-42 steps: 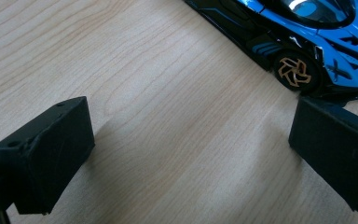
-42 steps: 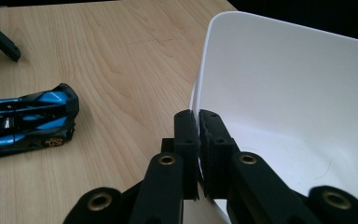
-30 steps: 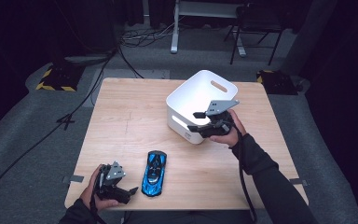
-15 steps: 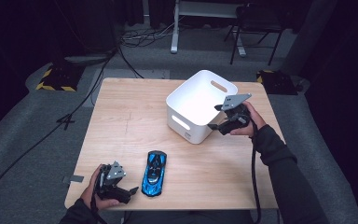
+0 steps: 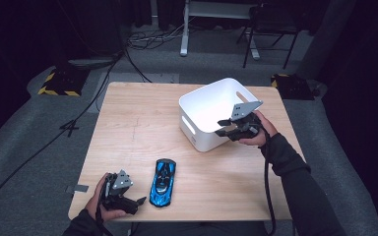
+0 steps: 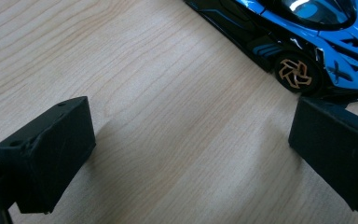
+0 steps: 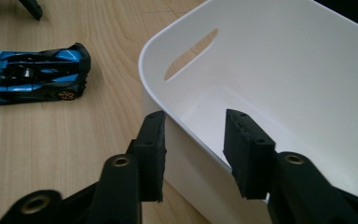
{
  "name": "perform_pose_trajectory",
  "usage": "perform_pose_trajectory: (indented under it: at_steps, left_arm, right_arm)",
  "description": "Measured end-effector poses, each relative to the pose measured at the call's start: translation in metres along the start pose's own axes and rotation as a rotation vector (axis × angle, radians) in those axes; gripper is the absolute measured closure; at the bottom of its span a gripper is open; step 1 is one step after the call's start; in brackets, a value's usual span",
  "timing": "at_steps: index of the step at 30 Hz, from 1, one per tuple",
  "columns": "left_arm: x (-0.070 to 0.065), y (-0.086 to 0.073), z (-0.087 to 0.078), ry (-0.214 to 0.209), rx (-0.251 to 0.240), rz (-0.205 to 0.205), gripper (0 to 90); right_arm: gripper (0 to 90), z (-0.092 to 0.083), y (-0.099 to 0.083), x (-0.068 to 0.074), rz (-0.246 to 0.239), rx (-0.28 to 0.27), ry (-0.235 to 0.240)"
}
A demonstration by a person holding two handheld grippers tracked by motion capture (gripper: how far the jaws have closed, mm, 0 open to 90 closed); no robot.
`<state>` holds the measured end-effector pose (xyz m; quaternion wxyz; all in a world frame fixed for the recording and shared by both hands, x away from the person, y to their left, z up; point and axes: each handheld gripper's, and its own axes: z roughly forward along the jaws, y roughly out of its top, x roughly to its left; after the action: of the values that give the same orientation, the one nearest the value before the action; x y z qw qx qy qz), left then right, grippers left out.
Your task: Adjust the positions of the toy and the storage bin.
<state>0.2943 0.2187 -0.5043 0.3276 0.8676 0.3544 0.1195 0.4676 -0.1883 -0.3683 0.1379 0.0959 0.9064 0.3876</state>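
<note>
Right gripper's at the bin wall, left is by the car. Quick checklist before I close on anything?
1. Right gripper straddles the bin wall, one jaw outside, one inside: ok.
2. Right jaws open, with a gap each side of the wall: ok.
3. Bin free of contents where seen: ok; its far floor is hidden, cannot tell.
4. Left gripper open on bare table: ok.
5. Car between the left jaws: not ok; it lies beyond the jaw tips, off to one side.
6. Car upright on its wheels, clear of the bin: ok.
</note>
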Motion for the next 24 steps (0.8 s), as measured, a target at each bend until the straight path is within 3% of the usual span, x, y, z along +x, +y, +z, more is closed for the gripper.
perform_pose_trajectory:
  at_steps: [3,7,9,10,11,14,17,18,20,22,23,24]
  left_arm:
    - [0.0,0.0,0.0,-0.001,0.0,-0.001,0.6]
    - [0.0,0.0,0.0,0.0,0.001,0.004,0.6]
    - [0.0,0.0,0.0,-0.002,0.002,0.002,0.6]
    - [0.0,0.0,0.0,-0.001,0.001,0.004,0.6]
    - [0.0,0.0,0.0,-0.001,0.002,0.003,0.6]
    - [0.0,0.0,0.0,-0.002,0.002,0.003,0.6]
    - [0.0,0.0,0.0,-0.001,0.001,0.004,0.6]
    - [0.0,0.0,0.0,-0.002,0.001,0.004,0.6]
    - [0.0,0.0,0.0,-0.002,0.001,0.003,0.6]
    - [0.0,0.0,0.0,-0.001,0.002,0.003,0.6]
    - [0.0,0.0,0.0,-0.001,0.002,0.003,0.6]
    - [0.0,0.0,0.0,-0.001,0.002,0.003,0.6]
  right_arm:
    - [69.1,0.005,0.007,0.011,0.018,0.0,0.022]
    - [72.8,0.012,0.017,0.026,0.016,0.005,-0.004]
    - [71.7,0.012,0.019,0.029,0.022,0.004,-0.012]
    - [64.6,0.008,0.019,0.03,0.036,-0.025,-0.015]
    - [64.6,0.008,0.019,0.03,0.036,-0.025,-0.015]
    - [56.3,-0.005,0.015,0.027,0.063,-0.06,-0.035]
    - [53.7,-0.013,0.012,0.026,0.064,-0.065,-0.049]
    - [49.4,-0.022,0.009,0.024,0.068,-0.072,-0.085]
    - [48.8,-0.028,0.006,0.022,0.076,-0.081,-0.094]
    - [42.5,-0.045,-0.004,0.016,0.1,-0.105,-0.15]
    - [42.5,-0.045,-0.004,0.016,0.1,-0.105,-0.15]
    - [39.6,-0.057,-0.012,0.01,0.133,-0.111,-0.203]
